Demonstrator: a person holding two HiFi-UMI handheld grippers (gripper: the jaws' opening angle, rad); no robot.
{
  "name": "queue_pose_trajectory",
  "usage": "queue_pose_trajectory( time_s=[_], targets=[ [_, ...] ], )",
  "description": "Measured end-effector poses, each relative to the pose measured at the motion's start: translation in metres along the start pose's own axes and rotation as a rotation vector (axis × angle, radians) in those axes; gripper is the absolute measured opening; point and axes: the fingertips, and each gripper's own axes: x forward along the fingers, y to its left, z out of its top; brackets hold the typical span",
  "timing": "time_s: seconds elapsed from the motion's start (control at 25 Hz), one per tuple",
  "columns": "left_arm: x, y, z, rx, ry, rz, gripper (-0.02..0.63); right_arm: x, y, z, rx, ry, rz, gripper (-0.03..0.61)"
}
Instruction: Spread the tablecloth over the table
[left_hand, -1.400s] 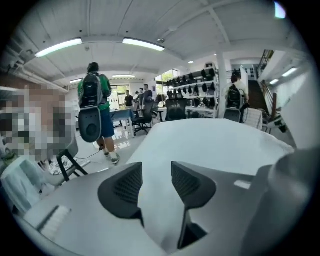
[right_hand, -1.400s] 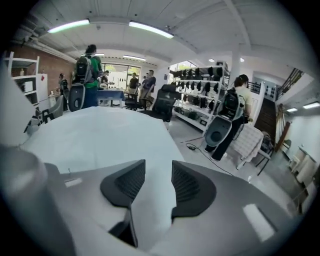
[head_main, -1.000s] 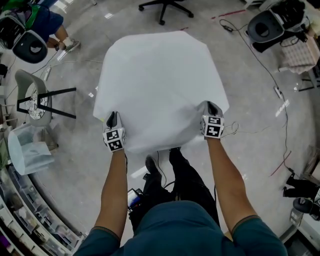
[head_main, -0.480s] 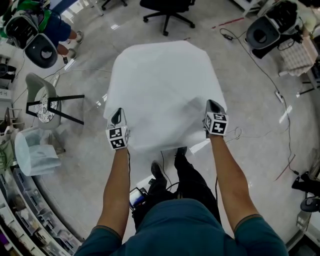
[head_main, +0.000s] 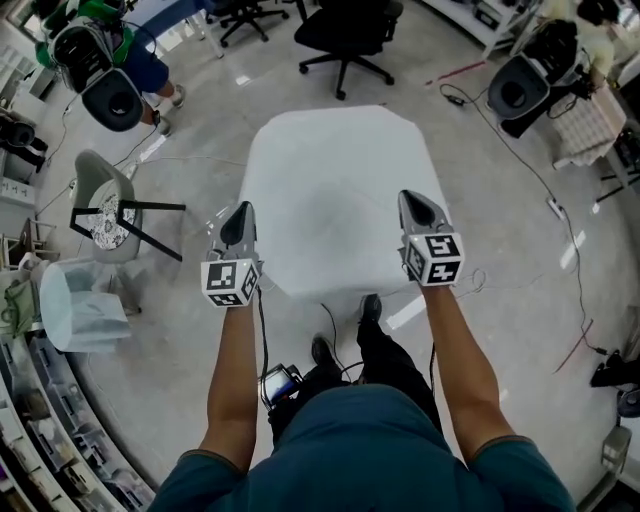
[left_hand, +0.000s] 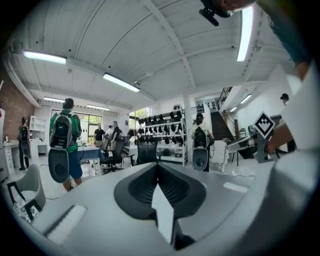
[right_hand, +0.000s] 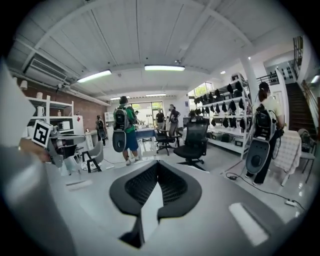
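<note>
The floor fills most of the head view. A white cloth lies at its middle, covering the tabletop so that none of it shows. An office chair stands beyond the cloth's far edge.

The cloth's long axis runs straight away from the person, from the near edge towards the chair. The left gripper is at the cloth's near left corner and the right gripper at its near right corner. Both point forward over the cloth.

Neither hand is nearer: the two sit level with each other, with the near edge spanning between them and the rest of the cloth ahead of the fingers.

In each gripper view the fingers are closed tight on a thin white wedge of cloth. The cloth is thus pinched on both sides.

The coming move likely turns on drawing that near edge back towards the person and down evenly, so the cloth settles square.
</note>
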Motion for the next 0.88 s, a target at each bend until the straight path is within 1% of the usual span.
queue_pose_trajectory(
  time_s=[0.12,0.24,0.36,0.52,0.68,0.8,0.88],
  targets=[
    [-0.016,-0.014,0.056,0.002,-0.089,-0.05,0.0,-0.029,0.036,0.054,-0.043,-0.083,0.063,0.011],
    [-0.029,-0.027,0.105,0.036,-0.176,-0.117,0.0,-0.057,0.074,0.1,-0.089,-0.176,0.115,0.011],
    [-0.056,-0.03,0.142,0.05,-0.237,-0.157,0.0,-0.08,0.127,0.136,-0.131,-0.24,0.179,0.011],
    [-0.093,-0.019,0.182,0.043,-0.289,-0.178,0.0,-0.105,0.194,0.179,-0.181,-0.298,0.263,0.011],
    [-0.125,-0.015,0.216,0.034,-0.327,-0.208,0.0,-0.129,0.243,0.211,-0.212,-0.327,0.333,0.01],
    [-0.148,-0.023,0.236,0.049,-0.346,-0.232,0.0,-0.146,0.27,0.22,-0.237,-0.329,0.374,0.009],
    [-0.16,-0.031,0.246,0.075,-0.362,-0.242,0.0,-0.157,0.28,0.222,-0.265,-0.33,0.377,0.008]
  ],
)
